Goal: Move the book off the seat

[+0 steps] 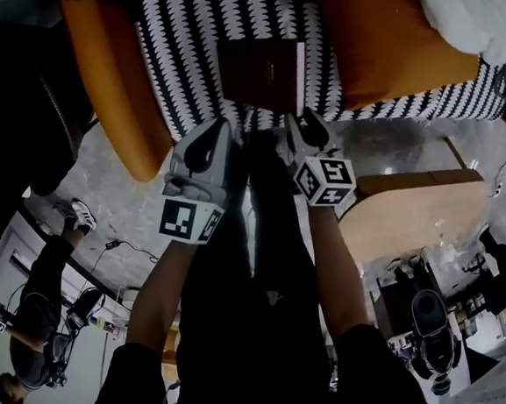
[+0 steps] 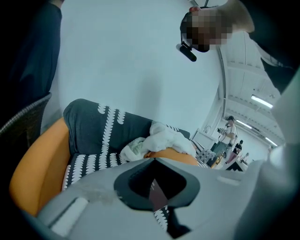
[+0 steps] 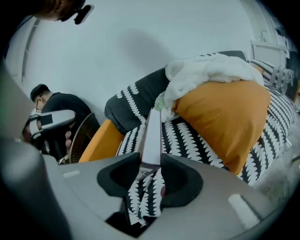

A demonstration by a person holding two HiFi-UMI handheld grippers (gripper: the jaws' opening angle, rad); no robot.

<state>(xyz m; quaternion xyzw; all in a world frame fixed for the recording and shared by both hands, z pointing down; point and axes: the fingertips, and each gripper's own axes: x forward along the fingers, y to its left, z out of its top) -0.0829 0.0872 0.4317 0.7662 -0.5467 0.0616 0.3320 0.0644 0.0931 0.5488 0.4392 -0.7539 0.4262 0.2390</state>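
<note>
A dark maroon book hangs just above the black-and-white patterned seat of an orange armchair. My right gripper is shut on its lower right corner. In the right gripper view the book's pale page edge stands upright, pinched between the jaws of my right gripper. My left gripper sits at the book's lower left corner. In the left gripper view a dark sliver of the book shows in the narrow gap of my left gripper, whose jaws stand nearly together on it.
An orange pillow with a white cloth on it lies on the seat to the right. The chair's orange arm is at the left. A wooden side table stands at the right. A person stands on the floor nearby.
</note>
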